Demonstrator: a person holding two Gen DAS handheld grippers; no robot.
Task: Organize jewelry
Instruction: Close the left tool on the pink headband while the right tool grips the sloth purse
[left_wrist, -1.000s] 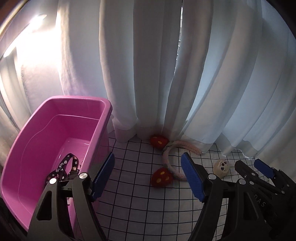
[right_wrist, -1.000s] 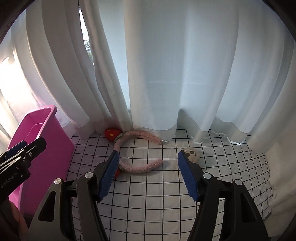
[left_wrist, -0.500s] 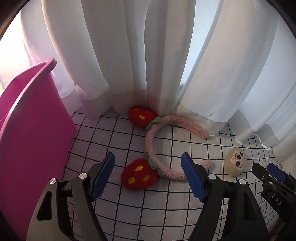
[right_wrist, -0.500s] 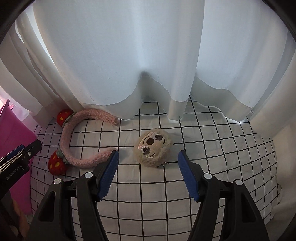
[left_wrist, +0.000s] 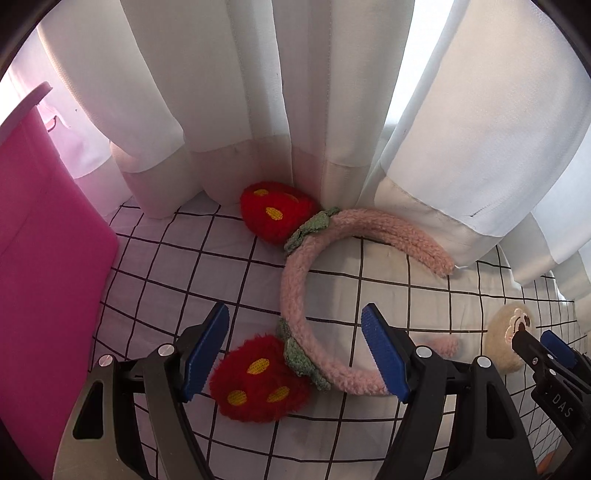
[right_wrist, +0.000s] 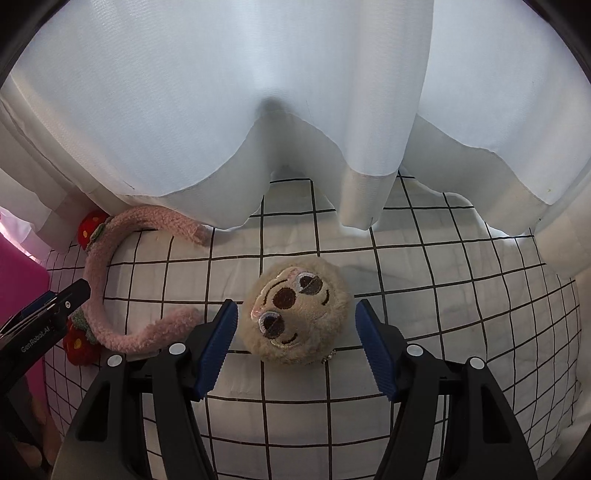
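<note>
White curtains (left_wrist: 229, 92) hang right down onto the white cloth with a black grid (left_wrist: 177, 266), and their hems drape over the far end of the fuzzy pink headband with two red plush strawberries (left_wrist: 295, 295), crowding it from behind. A tall pink plastic bin (left_wrist: 44, 258) stands at the left edge, close beside the headband. To the right lies a round beige plush sloth-face charm (right_wrist: 295, 314), clear of the curtain hem.

The left gripper (left_wrist: 295, 350) tilts steeply down over the headband, jaws released and wide: the near strawberry and the band's curve sit between the blue pads, untouched. The right gripper (right_wrist: 295, 343) angles down the same way, jaws released, the sloth charm framed between its pads with a gap on either side. Both sets of tongs hold nothing.
</note>
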